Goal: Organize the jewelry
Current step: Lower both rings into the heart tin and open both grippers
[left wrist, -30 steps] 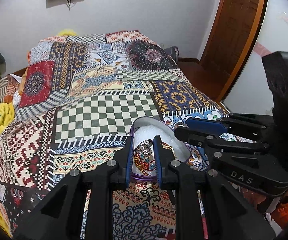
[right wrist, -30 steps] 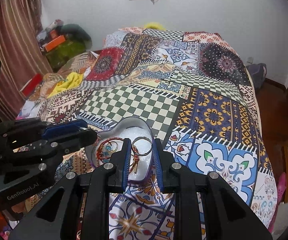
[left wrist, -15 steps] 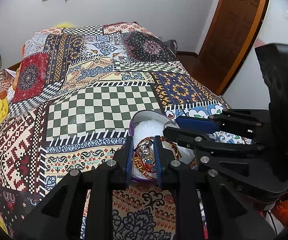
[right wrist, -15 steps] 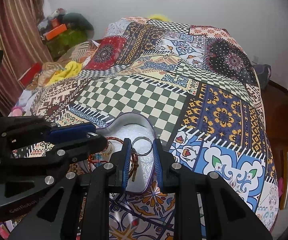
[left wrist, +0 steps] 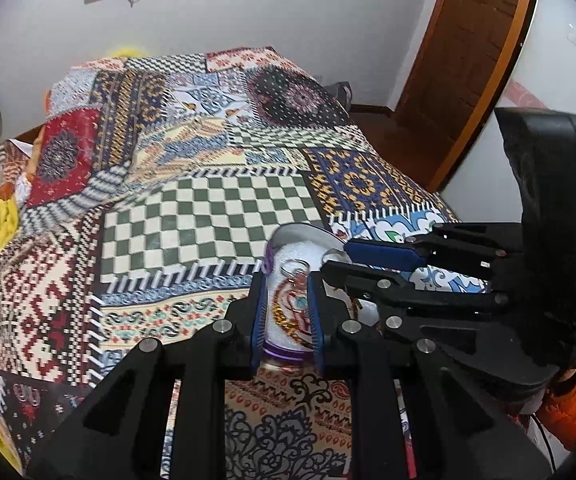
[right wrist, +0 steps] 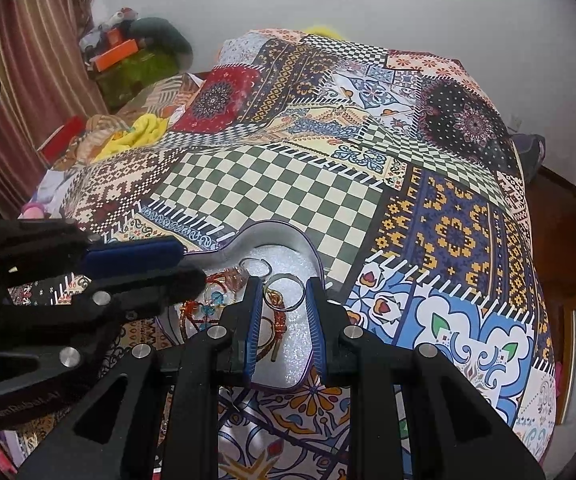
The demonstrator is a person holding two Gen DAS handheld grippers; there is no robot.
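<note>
A heart-shaped tin (right wrist: 303, 248) with a purple rim and white foam lining lies on the patchwork bedspread; it also shows in the left wrist view (left wrist: 288, 236). Inside lie red and gold bangles (right wrist: 202, 312), a silver ring (right wrist: 286, 298) and a beaded bracelet (left wrist: 291, 312). My left gripper (left wrist: 286, 304) hovers over the tin's near end, jaws open around the jewelry, holding nothing. My right gripper (right wrist: 284, 308) is open above the silver ring and a red-gold bangle. Each gripper shows in the other's view, the right (left wrist: 407, 268) and the left (right wrist: 128, 268).
The patchwork bedspread (right wrist: 288, 184) covers the bed. Yellow cloth (right wrist: 136, 136) and clutter lie at the left side by a striped curtain (right wrist: 28, 60). A wooden door (left wrist: 467, 60) stands at the right. The bed's edge drops off at the right (right wrist: 547, 280).
Both grippers have moved forward and lower over the tin. The jewelry inside now sits between their fingers. The right gripper has come closer to the left one.
</note>
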